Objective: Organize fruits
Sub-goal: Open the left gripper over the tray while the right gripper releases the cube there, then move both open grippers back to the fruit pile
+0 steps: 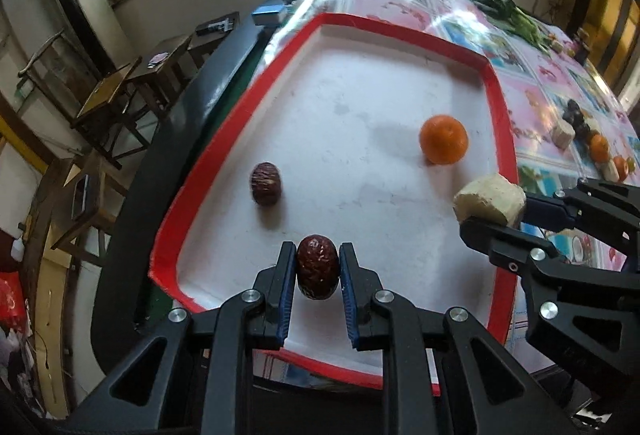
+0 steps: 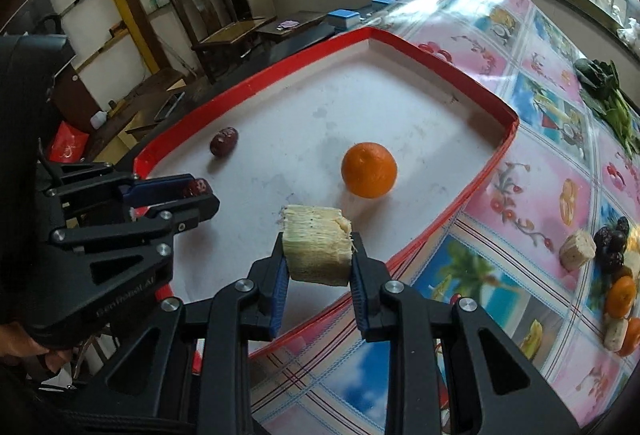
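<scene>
Over the near end of the red-rimmed white tray (image 1: 502, 107), the left gripper (image 1: 317, 267) has its blue-padded fingers (image 1: 285, 275) clamped on a wrinkled dark red date (image 1: 317, 266), held upright between them. From the left wrist view, a second date (image 1: 265, 183) lies on the tray floor at about 11 o'clock from the held one, well apart from it, and an orange (image 1: 443, 139) rests on the tray floor at about 1 o'clock, near the right-hand rim.

At 3 o'clock in that view the right gripper (image 1: 490, 211) reaches in sideways from the right, its fingers pressed on a pale, fibrous cylindrical chunk (image 1: 490, 198) that hangs over the tray's right rim. Seen from the right wrist camera, the same chunk (image 2: 317, 245) sits squeezed between the two pads with its cut face upward, above the tray's near edge (image 2: 440, 227), the orange just beyond it at 12 o'clock. The left gripper shows there at 9 o'clock, pointing right across the tray, with part of a hand (image 2: 24, 351) beneath its body at the lower left.

On the patterned tablecloth (image 2: 520, 163), at 3 to 4 o'clock in the right wrist view, a loose pile of fruit (image 2: 612, 267) holds more dates, oranges and pale chunks. Leafy greens (image 2: 604, 95) lie farther off at 2 o'clock.
</scene>
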A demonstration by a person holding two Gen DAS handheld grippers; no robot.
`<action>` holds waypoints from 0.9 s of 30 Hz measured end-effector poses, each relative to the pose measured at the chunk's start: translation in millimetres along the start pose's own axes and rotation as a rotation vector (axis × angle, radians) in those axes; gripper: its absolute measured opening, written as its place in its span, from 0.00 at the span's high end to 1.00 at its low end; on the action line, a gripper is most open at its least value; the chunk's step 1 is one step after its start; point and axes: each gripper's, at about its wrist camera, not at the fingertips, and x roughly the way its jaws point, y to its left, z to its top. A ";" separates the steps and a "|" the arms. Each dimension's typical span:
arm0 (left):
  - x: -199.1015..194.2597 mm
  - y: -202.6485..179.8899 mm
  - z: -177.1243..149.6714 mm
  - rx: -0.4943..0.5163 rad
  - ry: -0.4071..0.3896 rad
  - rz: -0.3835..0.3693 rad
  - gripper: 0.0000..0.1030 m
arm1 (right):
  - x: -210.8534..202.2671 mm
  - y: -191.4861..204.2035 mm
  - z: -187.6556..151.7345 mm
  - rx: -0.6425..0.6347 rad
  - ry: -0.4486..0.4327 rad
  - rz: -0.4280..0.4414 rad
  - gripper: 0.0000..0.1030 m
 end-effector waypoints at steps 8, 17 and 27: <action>-2.3 7.3 2.6 -0.009 -0.025 0.008 0.60 | -5.1 1.2 -1.5 0.027 -0.028 -0.001 0.51; -10.5 -1.0 17.3 -0.004 -0.075 -0.031 0.60 | -60.9 -53.0 -16.6 0.222 -0.149 -0.104 0.51; -8.1 -121.8 52.0 0.196 -0.034 -0.284 0.56 | -138.8 -201.0 -110.3 0.606 -0.178 -0.404 0.51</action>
